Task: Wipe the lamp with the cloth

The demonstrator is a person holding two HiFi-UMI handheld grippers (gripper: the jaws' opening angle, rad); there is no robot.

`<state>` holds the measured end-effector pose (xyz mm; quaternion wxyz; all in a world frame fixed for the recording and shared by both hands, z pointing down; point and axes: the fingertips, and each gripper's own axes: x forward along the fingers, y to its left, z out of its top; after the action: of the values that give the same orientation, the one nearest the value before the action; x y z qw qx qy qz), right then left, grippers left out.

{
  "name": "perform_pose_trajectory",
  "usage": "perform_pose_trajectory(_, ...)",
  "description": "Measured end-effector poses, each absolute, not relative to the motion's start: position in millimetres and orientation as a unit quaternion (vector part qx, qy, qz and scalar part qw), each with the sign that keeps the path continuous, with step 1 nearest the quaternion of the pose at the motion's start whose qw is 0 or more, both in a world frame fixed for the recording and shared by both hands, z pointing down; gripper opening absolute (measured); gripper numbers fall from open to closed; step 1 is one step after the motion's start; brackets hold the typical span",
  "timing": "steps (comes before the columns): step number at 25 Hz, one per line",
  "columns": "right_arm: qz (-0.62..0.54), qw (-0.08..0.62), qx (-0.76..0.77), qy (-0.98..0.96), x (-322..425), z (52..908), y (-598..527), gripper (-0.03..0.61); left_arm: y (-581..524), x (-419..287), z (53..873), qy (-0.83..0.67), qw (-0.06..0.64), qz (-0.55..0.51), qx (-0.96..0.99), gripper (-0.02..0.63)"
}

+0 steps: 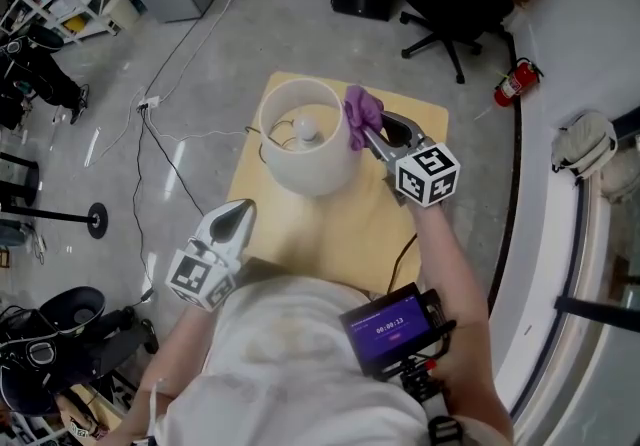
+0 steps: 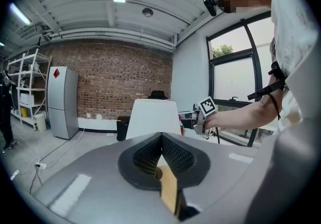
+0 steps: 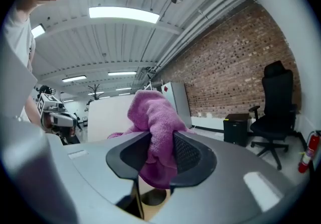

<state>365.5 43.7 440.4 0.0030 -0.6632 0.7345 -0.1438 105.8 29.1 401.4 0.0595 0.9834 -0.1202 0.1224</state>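
White shirt (image 1: 300,354); grey left tool (image 1: 242,207), right tool (image 1: 368,137), marker cubes (image 1: 428,174).

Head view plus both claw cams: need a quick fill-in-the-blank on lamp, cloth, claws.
1. The right claw is shut on the bunched purple terry cloth, held at the top ____ of the white cylindrical lamp shade.
2. Inside the shade a white ____ shows.
3. The left claw is shut and holds ____.
Missing words: rim; bulb; nothing.
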Motion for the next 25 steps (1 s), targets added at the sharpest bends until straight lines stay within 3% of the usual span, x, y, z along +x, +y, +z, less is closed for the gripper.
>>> perform_pose_trajectory(11, -0.226, -0.069, -0.674, 0.699, 392, 514, 57, 0.137, 21, 103, 408, -0.131, 0.076, 0.125, 0.981, 0.002)
perform_pose_trajectory(19, -0.133, -0.069, -0.663, 0.733, 417, 415, 28, 0.135, 8, 110, 411, -0.132, 0.090, 0.118, 0.980, 0.002)
perform_pose_trajectory(25, -0.051, -0.089, -0.597, 0.796, 391, 344, -6, 0.135, -6, 103, 416, -0.139, 0.100, 0.115, 0.978, 0.002)
